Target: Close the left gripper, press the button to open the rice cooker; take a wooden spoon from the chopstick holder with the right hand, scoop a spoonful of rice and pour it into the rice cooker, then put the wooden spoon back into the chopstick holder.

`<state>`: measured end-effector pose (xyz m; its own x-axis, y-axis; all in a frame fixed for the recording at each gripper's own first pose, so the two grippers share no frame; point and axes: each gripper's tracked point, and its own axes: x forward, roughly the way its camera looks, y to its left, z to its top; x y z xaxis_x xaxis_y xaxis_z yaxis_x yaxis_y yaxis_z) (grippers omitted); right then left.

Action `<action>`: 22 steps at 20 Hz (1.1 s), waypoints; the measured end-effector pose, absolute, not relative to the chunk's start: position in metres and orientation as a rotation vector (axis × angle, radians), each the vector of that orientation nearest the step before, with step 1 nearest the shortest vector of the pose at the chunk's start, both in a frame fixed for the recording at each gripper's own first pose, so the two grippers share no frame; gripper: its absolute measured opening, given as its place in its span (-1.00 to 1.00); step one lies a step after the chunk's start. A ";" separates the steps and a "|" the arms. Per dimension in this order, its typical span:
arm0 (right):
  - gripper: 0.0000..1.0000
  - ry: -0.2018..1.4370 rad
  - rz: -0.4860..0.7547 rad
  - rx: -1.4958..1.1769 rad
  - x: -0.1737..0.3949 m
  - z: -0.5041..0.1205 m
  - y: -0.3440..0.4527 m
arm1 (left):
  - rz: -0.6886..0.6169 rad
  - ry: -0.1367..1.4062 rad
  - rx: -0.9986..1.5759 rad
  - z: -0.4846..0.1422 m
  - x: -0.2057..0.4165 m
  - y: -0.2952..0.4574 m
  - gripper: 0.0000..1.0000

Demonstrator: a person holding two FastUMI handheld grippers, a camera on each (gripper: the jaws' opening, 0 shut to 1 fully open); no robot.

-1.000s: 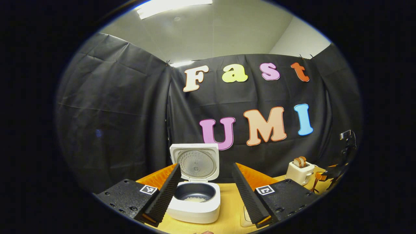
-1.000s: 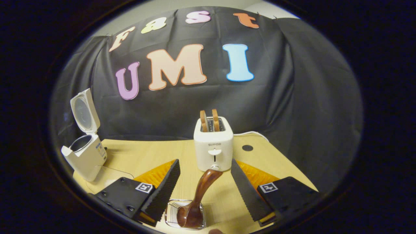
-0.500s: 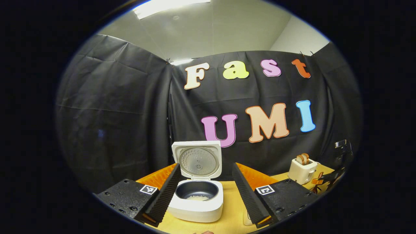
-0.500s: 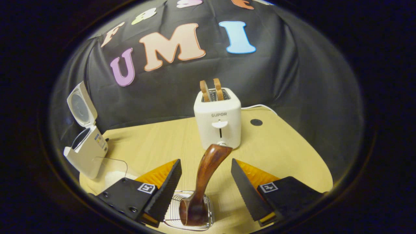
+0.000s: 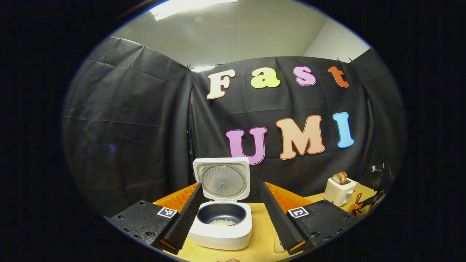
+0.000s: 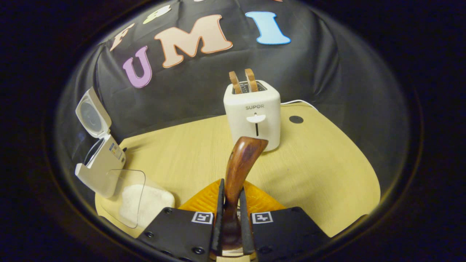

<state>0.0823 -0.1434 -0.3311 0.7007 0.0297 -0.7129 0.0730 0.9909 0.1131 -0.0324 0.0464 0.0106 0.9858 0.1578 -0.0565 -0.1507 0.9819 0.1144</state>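
The white rice cooker [image 5: 222, 227] stands with its lid [image 5: 222, 180] up and a little rice in the dark pot. My left gripper [image 5: 231, 186] hangs open in front of it, holding nothing. In the right gripper view the dark wooden spoon [image 6: 242, 160] rises upright between the fingers, and my right gripper [image 6: 230, 214] is shut on its handle. A bit of the wire chopstick holder [image 6: 229, 251] shows just beneath the fingers. The rice cooker [image 6: 100, 163] sits at the far left of that view.
A clear container of rice [image 6: 142, 200] lies on the wooden table [image 6: 320, 171] beside the cooker. A white toaster [image 6: 253, 112] with two slices of bread stands behind the spoon; it is also at the right as the toaster [image 5: 340, 191].
My right gripper has gone from open around the spoon to shut on its handle, dropping lower over the holder. The left gripper has stayed open and barely moved.
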 end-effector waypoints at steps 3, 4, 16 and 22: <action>-0.64 0.750 -0.028 0.125 0.079 -0.319 -0.144 | 0.145 0.058 0.106 0.011 -0.029 0.048 0.89; -0.70 0.732 -0.028 0.124 0.077 -0.313 -0.143 | 0.140 0.057 0.105 0.010 -0.026 0.048 0.89; -0.73 0.516 0.005 0.096 0.073 -0.198 -0.104 | 0.081 0.054 0.052 0.003 -0.016 0.057 0.87; -0.72 0.470 0.119 0.135 0.076 -0.174 -0.028 | 0.092 0.060 0.048 -0.001 -0.022 0.084 0.87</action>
